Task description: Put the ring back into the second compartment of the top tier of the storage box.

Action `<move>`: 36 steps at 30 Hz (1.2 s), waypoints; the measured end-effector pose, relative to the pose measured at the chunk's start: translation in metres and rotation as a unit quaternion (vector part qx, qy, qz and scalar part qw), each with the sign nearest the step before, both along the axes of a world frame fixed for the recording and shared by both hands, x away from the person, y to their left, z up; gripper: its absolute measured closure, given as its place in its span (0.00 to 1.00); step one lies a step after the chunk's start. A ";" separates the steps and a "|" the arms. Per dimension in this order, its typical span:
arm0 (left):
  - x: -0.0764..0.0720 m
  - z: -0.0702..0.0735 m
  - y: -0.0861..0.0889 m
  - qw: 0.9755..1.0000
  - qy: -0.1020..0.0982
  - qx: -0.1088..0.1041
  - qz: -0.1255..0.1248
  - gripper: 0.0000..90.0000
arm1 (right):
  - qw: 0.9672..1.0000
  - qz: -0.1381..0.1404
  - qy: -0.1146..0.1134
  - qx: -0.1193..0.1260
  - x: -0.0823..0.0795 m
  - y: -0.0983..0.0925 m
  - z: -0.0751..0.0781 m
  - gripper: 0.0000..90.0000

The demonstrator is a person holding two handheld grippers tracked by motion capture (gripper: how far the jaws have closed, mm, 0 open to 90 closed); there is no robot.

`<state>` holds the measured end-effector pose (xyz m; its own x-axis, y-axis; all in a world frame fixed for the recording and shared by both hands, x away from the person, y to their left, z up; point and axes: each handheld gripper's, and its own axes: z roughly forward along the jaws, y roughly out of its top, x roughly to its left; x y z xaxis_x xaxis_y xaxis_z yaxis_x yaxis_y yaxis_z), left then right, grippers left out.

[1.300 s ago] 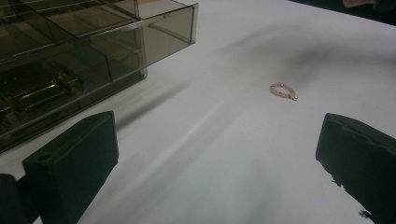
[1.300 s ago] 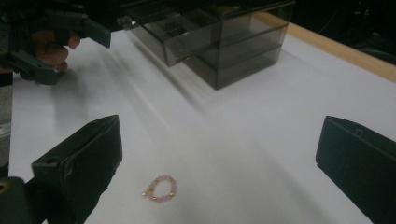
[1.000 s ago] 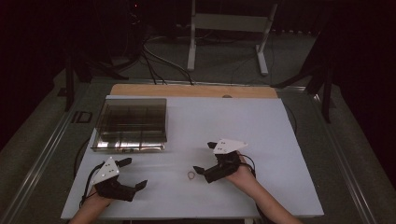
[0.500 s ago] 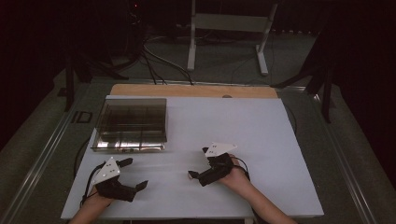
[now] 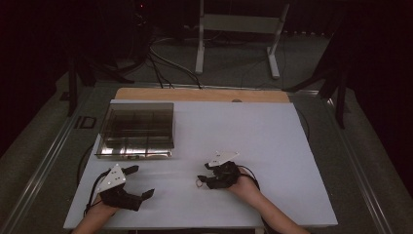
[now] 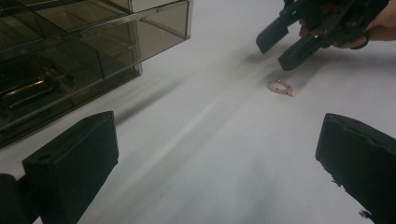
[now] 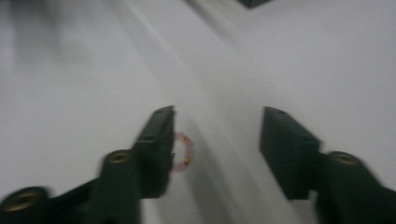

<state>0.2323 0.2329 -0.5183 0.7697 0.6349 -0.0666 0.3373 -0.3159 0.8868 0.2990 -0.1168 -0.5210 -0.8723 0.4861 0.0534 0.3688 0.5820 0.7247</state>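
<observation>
**Right claw over the bead ring — grasp not yet made**

The right gripper stands over the white tabletop with its jaws partly apart; they have just been closing, and in the right gripper view neither pad presses on anything. The small pink beaded ring with gold-coloured beads lies flat on the table between the jaws, hard against the inner face of the jaw at the left of that view and partly hidden behind it, with a broad gap to the other jaw. It is off-centre in the opening — the relation on which the coming move turns. The ring is nearly round, so its axis matters little. Judgement: the claw should shift toward the ring's side before closing, or the near jaw may push the ring aside.

In the high view the ring sits at the right gripper's tips. The left gripper rests well apart with its jaws wide and nothing between them, so the right hand is plainly nearer. Beyond the left gripper stands a smoky transparent plastic box with compartments.
</observation>
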 end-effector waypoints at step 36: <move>0.000 0.000 0.000 1.000 0.003 0.002 -0.003 0.00 | 0.999 0.024 0.005 -0.037 -0.005 0.015 -0.009 0.98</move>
<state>0.2319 0.2329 -0.5185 0.7727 0.6311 -0.0685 0.3407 -0.3213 0.8835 0.2942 -0.1019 -0.5297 -0.8944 0.4463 0.0282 0.3465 0.6519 0.6745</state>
